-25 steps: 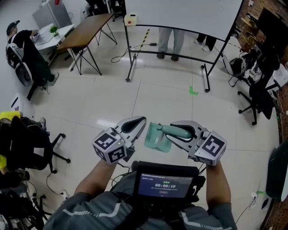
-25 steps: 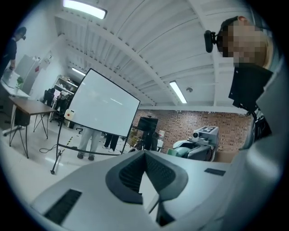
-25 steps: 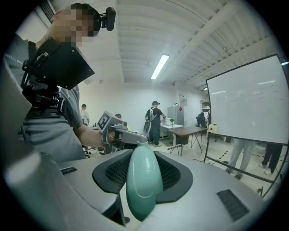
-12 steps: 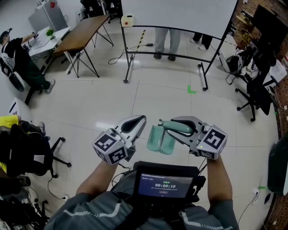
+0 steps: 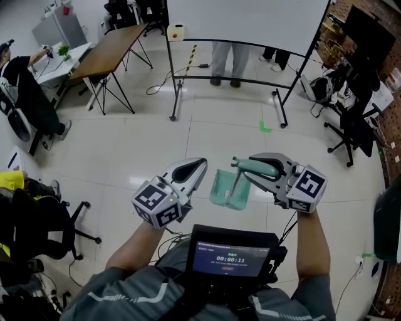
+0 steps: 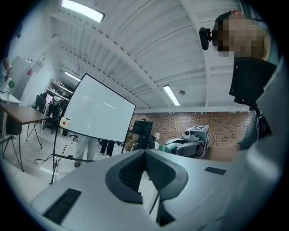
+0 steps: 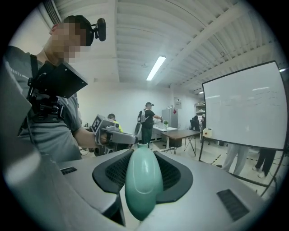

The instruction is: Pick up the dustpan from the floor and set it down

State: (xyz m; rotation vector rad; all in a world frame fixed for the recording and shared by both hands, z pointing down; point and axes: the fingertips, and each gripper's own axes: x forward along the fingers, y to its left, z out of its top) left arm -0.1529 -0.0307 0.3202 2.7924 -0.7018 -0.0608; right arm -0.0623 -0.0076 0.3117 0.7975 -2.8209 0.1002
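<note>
Far left, a person (image 5: 28, 88) is sitting, and a wooden bench (image 5: 116, 45) is standing just right of them.

Near left, the left hand-held gripper (image 5: 200, 164) is pointing toward the far side. Its jaws are resting together at the tips with nothing between them, and the left gripper view is showing the same.

Just right of it, the dustpan (image 5: 228, 188) is hanging clear of the floor (image 5: 125, 144) between the two grippers. Its pan is drooping below its handle (image 5: 258, 167).

The right hand-held gripper (image 5: 249, 167) is pointing left and clamping that handle. In the right gripper view the green handle (image 7: 143, 185) is sitting squeezed between the dark pads (image 7: 113, 173).

Near side, below the dustpan, a chest-mounted screen (image 5: 230, 258) is showing a timer.

Far side, a whiteboard (image 5: 250, 19) is standing on a frame, with a person's legs (image 5: 224, 59) showing beneath it. A green tape mark (image 5: 266, 127) is lying on the floor nearer in.

Far right, an office chair (image 5: 357, 135) is standing.
</note>
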